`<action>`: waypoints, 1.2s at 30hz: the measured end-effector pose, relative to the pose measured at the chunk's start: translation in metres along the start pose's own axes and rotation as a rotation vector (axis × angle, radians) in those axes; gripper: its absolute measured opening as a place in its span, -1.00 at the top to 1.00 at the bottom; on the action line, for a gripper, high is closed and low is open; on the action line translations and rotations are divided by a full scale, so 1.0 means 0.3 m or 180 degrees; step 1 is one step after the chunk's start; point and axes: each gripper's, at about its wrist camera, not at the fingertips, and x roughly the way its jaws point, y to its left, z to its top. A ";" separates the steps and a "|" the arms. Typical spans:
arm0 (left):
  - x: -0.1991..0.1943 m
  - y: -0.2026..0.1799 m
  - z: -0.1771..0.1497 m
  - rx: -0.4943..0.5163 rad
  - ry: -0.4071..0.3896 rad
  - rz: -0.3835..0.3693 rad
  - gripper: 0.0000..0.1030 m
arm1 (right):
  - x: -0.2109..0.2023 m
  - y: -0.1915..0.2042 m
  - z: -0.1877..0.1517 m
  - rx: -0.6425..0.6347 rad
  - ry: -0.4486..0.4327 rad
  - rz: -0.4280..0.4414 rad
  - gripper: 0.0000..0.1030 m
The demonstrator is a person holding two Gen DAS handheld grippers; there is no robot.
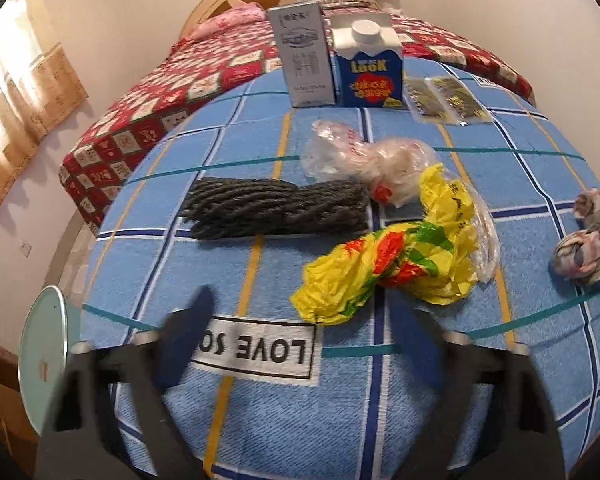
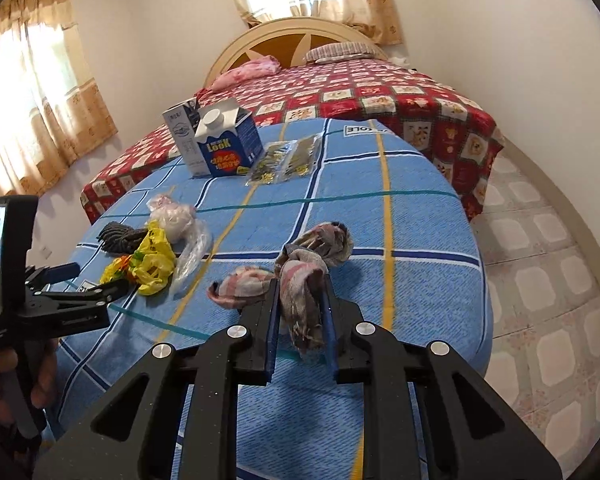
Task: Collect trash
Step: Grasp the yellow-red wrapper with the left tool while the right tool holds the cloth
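A crumpled yellow plastic bag [image 1: 388, 268] with red and green print lies on the blue checked tablecloth [image 1: 260, 420]. My left gripper [image 1: 300, 300] stands open just short of it; the bag's near end reaches between the fingertips and the left finger is clear of it. My right gripper [image 2: 302, 284] is shut on a twisted pink-grey rag [image 2: 304, 300], whose other folds rest on the cloth; the rag [image 1: 588, 240] also shows at the right edge of the left wrist view. In the right wrist view the left gripper [image 2: 114, 288] noses into the yellow bag [image 2: 152, 264].
On the table also lie a dark rope coil [image 1: 276, 208], a clear plastic bag [image 1: 364, 160] and foil packets [image 1: 444, 98]. A blue LOOK carton [image 1: 370, 72] and a grey box [image 1: 304, 56] stand at the far edge. A bed [image 2: 380, 88] lies behind, tiled floor [image 2: 540, 280] to the right.
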 end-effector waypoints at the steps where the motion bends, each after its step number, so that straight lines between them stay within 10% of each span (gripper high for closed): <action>1: 0.004 0.001 0.000 -0.0003 0.0019 -0.0051 -0.07 | 0.000 0.005 -0.002 -0.0008 0.0004 0.0005 0.61; 3: 0.007 -0.001 -0.003 0.0014 0.0051 -0.0132 0.41 | -0.001 0.013 -0.005 -0.0017 0.0002 0.0008 0.61; 36: -0.266 0.546 -0.267 -0.0451 -0.0260 0.0695 0.41 | 0.019 0.436 0.041 -0.0618 -0.0118 0.0509 0.64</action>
